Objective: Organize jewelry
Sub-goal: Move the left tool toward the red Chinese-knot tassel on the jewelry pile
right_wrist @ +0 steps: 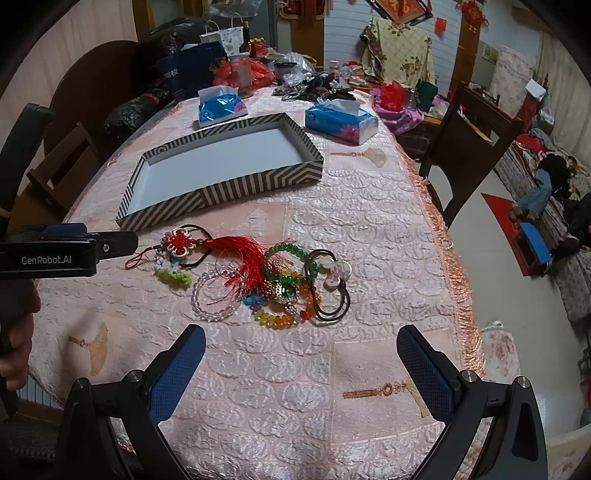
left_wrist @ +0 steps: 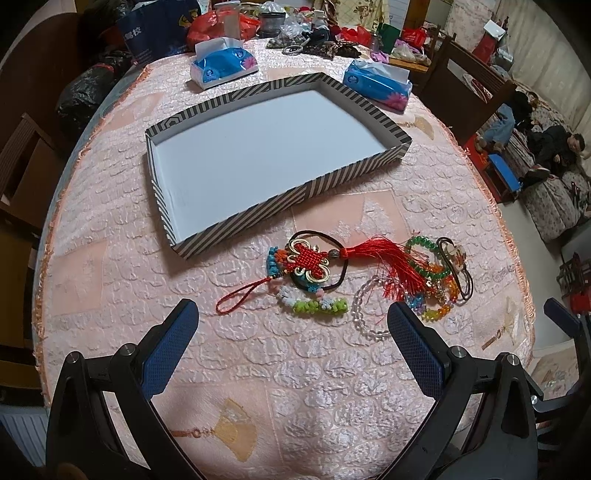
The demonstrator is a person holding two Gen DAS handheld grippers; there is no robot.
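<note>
A striped shallow box [left_wrist: 354,174] [right_wrist: 258,179] with a white empty floor lies mid-table. In front of it lies a jewelry pile: a red knot tassel [left_wrist: 314,258] [right_wrist: 225,243], a green-white bead bracelet [left_wrist: 317,304] [right_wrist: 173,276], a clear bead bracelet [left_wrist: 364,314] [right_wrist: 214,295], green and orange bead bracelets [left_wrist: 430,258] [right_wrist: 291,254], and dark hair ties [left_wrist: 461,266] [right_wrist: 332,291]. My left gripper [left_wrist: 291,328] is open, just short of the pile; its body shows at left in the right wrist view [right_wrist: 66,253]. My right gripper [right_wrist: 301,354] is open, near the pile.
Two blue tissue packs [left_wrist: 223,66] [left_wrist: 376,85] lie behind the box. Bags and clutter [left_wrist: 295,29] fill the table's far end. The pink tablecloth's fringed edge [right_wrist: 454,266] runs along the right. A wooden chair [right_wrist: 469,147] stands right; another chair [left_wrist: 22,173] left.
</note>
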